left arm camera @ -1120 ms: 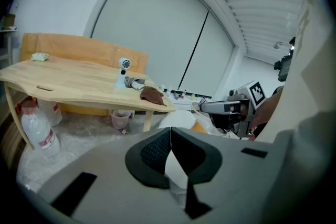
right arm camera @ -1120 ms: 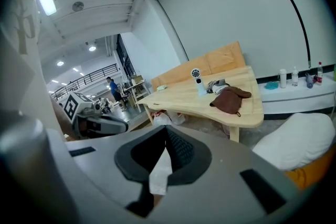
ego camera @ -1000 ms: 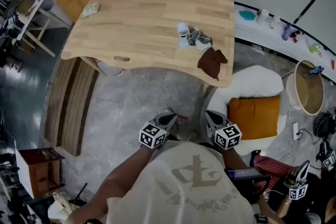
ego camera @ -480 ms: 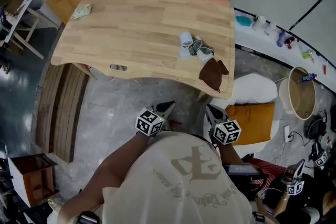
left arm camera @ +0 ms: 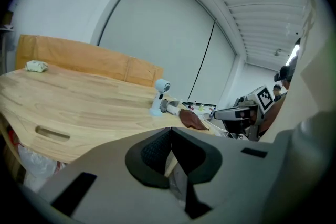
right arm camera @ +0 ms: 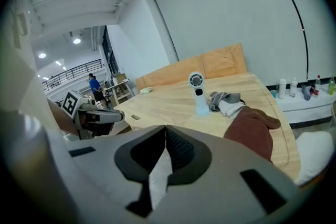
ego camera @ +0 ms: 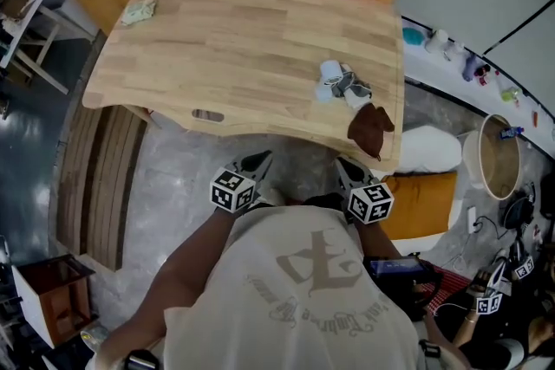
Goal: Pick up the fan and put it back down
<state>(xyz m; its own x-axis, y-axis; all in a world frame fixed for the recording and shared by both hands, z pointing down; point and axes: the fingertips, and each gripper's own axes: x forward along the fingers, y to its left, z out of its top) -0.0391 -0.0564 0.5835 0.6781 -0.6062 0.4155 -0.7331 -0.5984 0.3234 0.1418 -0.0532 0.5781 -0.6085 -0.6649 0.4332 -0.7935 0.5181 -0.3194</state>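
Head view: fan point(ego camera: 330, 78) upright near right edge of table point(ego camera: 217, 39), by grey cloth point(ego camera: 351, 85) | Left gripper view: left gripper point(left arm camera: 170, 131) jaws together, empty | Right gripper view: right gripper point(right arm camera: 166, 131) likewise | Handling: likely light, rigid, smooth; grip handle.

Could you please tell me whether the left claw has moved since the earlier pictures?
Yes. The left claw has moved forward toward the wooden table; the floor gap to the table's near edge is now much narrower.
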